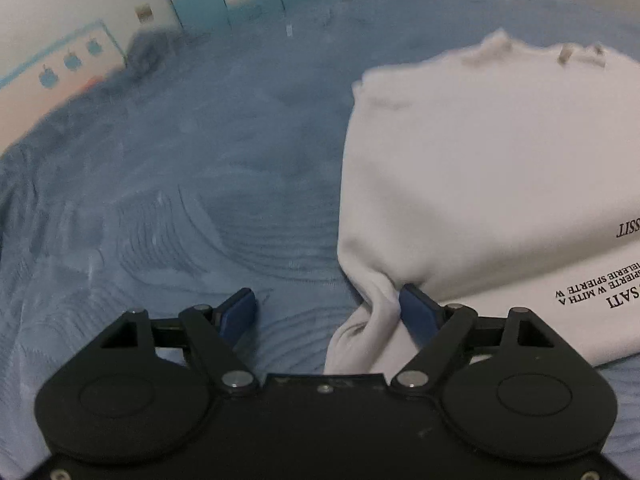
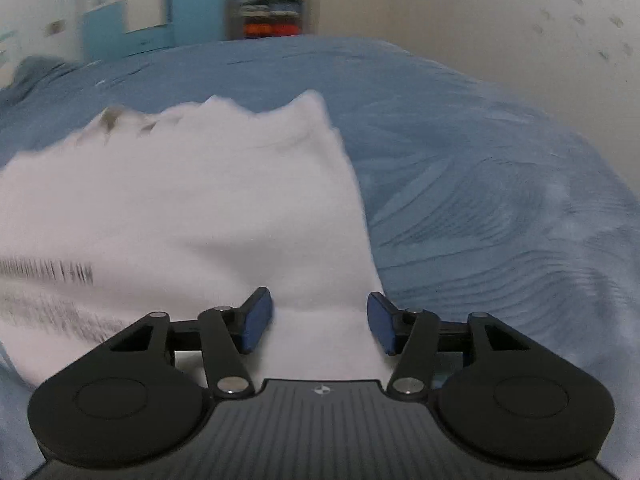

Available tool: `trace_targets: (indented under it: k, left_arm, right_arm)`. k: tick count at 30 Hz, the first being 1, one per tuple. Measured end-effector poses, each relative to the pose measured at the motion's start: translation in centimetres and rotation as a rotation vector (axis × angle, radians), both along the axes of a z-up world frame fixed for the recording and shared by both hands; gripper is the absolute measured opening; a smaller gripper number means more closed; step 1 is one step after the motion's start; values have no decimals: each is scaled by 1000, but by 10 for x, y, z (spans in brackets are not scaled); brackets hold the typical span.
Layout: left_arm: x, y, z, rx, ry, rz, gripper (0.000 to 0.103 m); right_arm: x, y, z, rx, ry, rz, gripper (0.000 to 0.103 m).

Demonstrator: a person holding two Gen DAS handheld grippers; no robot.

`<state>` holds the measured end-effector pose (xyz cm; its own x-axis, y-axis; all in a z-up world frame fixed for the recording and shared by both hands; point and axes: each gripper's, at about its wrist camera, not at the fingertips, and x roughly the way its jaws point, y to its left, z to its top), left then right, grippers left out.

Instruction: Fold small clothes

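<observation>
The left gripper [image 1: 326, 312] has its blue pads [image 1: 416, 314] spread apart, and a bunched corner of the white garment [image 1: 480, 168] lies between them, touching the right pad. The right gripper [image 2: 320, 320] is also spread wide over the garment's edge. The folded garment rests on a blue blanket [image 1: 180, 184].

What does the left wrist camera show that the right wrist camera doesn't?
Only the left wrist view shows readable black lettering on the white garment, a bunched corner of cloth against one blue pad of the left gripper, and a wall panel with blue apple shapes. Only the right wrist view shows the right gripper open over the garment's edge, plus a beige wall. Both show the garment on the blue blanket and open jaws.
</observation>
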<state>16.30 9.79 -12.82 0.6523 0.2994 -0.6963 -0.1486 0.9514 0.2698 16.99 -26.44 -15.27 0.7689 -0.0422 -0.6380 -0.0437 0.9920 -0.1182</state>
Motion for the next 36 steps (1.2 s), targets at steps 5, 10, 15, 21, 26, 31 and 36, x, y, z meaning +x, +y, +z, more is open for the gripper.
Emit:
trace_targets:
  k: [5,10,15,21,26,31,36]
  left_arm:
    - [-19,-8,36,65,-94,-36,82]
    - [2,9,70,-73,-235,-27,81]
    - [52,17,19,-15,-82,61,83]
    - [36,21,17,-46,-138,61,81]
    - [7,8,44,-72,-132,26,81]
    - [-14,-14,69,-69,-149,-30,81]
    - [-11,-26,68,-59,-127,-61,81]
  right_arm:
    - [-10,10,33,-25,-109,-22,62]
    - [17,0,53,39,-161,-88,71]
    - [61,-11,4,-47,-19,-184,46]
    - [38,-18,14,-14,-56,-161,50]
    - [-7,-44,40,204,-62,-197,78]
    - [-20,-66,26,367,49,-179,78]
    - [-26,-69,17,420,85,-183,78]
